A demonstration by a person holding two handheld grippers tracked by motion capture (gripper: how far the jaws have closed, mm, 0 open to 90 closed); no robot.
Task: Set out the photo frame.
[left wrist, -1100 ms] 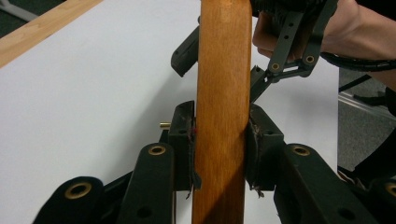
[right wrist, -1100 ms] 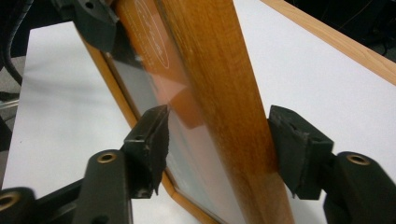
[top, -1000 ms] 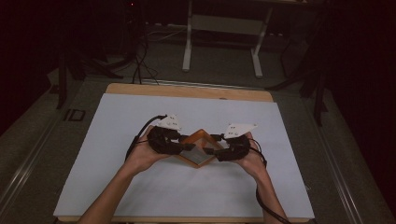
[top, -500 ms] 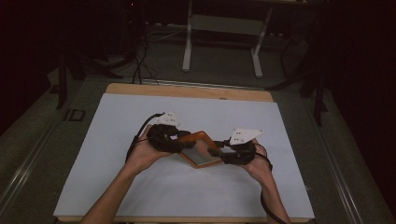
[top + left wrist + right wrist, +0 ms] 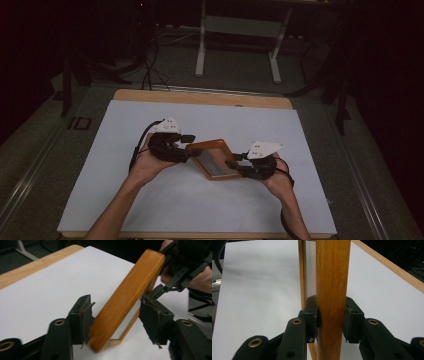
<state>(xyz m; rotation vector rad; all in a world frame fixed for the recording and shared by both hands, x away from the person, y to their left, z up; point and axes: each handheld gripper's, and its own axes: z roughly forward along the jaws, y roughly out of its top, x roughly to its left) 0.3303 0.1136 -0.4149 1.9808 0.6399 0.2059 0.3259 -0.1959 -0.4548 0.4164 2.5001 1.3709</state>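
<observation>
White table sheet carries a wooden frame at its middle; right gripper has just closed, pinching the frame's edge, while left gripper, just opening, stands spread around the opposite edge

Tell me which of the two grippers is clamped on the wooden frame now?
The right gripper: its fingers press both faces of the wooden frame. The left gripper has just been opening, with a gap beside the frame.
</observation>
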